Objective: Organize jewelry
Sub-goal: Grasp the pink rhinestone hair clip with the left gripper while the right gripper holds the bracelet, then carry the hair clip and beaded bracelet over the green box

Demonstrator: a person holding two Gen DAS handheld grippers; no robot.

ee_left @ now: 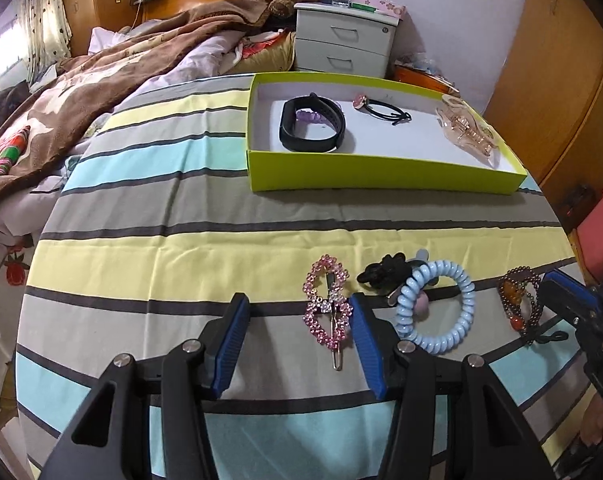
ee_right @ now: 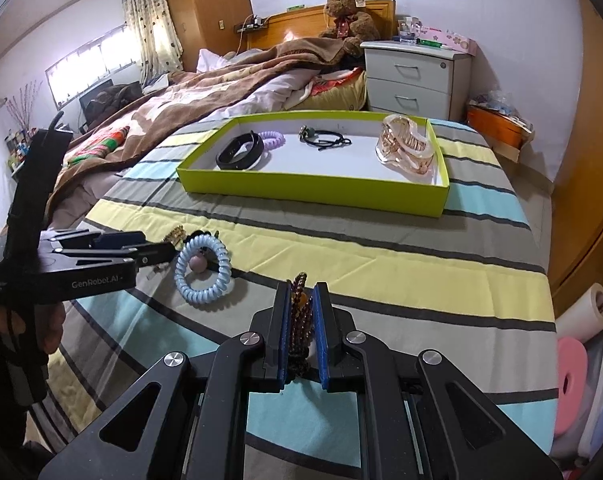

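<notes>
Green box (ee_left: 381, 178), upper centre of both views, on the striped bedspread (ee_left: 181, 248). Already inside: black band (ee_left: 311, 126), purple coil tie (ee_right: 272, 138), black hair tie (ee_left: 385, 110), clear claw clip (ee_left: 467, 128).

Not yet boxed, lower frame:
- pink rhinestone clip (ee_left: 328, 312), lying between the wide-open jaws of the left gripper (ee_left: 297, 322), not gripped
- black clip (ee_left: 385, 272)
- blue coil tie (ee_left: 435, 306)
- beaded bracelet (ee_right: 300, 316), pinched in the right gripper (ee_right: 301, 330), jaws nearly closed on it

Estimate: roughly half done.
</notes>
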